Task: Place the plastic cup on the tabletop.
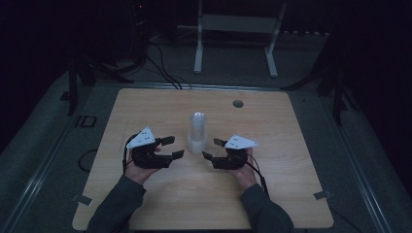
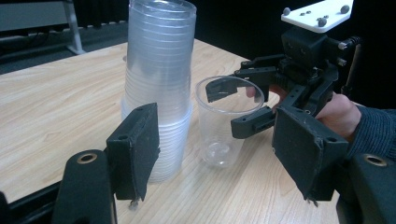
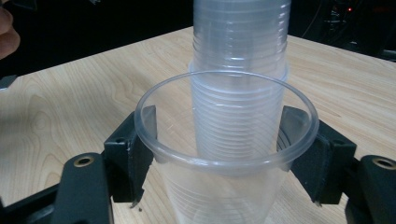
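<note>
The right hand-held gripper (image 2: 243,105) is gripping one separated clear cup (image 2: 224,123) at frame centre beside the cup stack (image 2: 159,84); the left hand-held gripper (image 2: 219,154) is waiting half-open and empty, with unstacking barely begun.

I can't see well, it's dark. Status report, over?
Right gripper shut on single cup, upright on table. Left gripper open, holding nothing, beside cup stack. Nothing in the way.

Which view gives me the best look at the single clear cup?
The right gripper view: the single cup stands upright between that gripper's jaws, rim and walls close up. The left gripper view shows it whole beside the stack of cups. In the high view it is too faint to pick out.
</note>
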`<state>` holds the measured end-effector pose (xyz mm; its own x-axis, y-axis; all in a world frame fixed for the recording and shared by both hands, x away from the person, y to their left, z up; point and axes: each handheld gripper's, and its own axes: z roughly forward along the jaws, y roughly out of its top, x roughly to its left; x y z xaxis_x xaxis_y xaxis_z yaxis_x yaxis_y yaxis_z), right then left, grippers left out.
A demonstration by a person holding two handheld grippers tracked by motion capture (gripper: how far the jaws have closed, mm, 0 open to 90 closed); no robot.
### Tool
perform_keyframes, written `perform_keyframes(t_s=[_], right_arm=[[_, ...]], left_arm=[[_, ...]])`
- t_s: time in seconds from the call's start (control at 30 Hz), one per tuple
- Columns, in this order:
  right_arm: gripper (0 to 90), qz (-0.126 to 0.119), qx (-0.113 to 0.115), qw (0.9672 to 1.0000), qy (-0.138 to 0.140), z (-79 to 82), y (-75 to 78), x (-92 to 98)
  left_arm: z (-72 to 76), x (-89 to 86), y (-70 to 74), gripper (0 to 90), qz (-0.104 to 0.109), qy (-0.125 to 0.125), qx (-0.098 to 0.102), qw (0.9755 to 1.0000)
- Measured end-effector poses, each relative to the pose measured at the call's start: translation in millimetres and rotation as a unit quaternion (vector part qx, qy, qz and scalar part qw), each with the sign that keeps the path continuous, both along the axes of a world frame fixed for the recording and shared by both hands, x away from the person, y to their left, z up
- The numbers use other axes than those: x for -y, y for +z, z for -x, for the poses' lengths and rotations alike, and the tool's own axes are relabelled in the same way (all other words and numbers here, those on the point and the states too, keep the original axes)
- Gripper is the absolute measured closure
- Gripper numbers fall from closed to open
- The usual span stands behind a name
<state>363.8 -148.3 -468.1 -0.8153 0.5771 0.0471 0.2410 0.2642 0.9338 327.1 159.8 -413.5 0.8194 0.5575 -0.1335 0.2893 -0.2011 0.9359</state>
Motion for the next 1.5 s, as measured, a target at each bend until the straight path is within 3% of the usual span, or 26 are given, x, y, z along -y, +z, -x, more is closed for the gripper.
perform_keyframes(t_s=[0.97,1.33,1.5], right_arm=[[26.9,0.020,-0.013,0.9997,-0.006,2.4,-10.0,6.4],[13.4,0.056,-0.032,0.9979,-0.009,6.6,-14.9,8.5],[11.9,0.071,-0.031,0.9970,-0.009,9.9,-15.3,8.6]], left_arm=[[1.3,-0.4,1.7,31.9,0.001,-0.001,0.002,1.0000],[1.6,-0.4,2.2,31.9,0.002,-0.002,0.003,1.0000],[1.7,-0.5,2.3,31.9,0.002,-0.002,0.004,1.0000]])
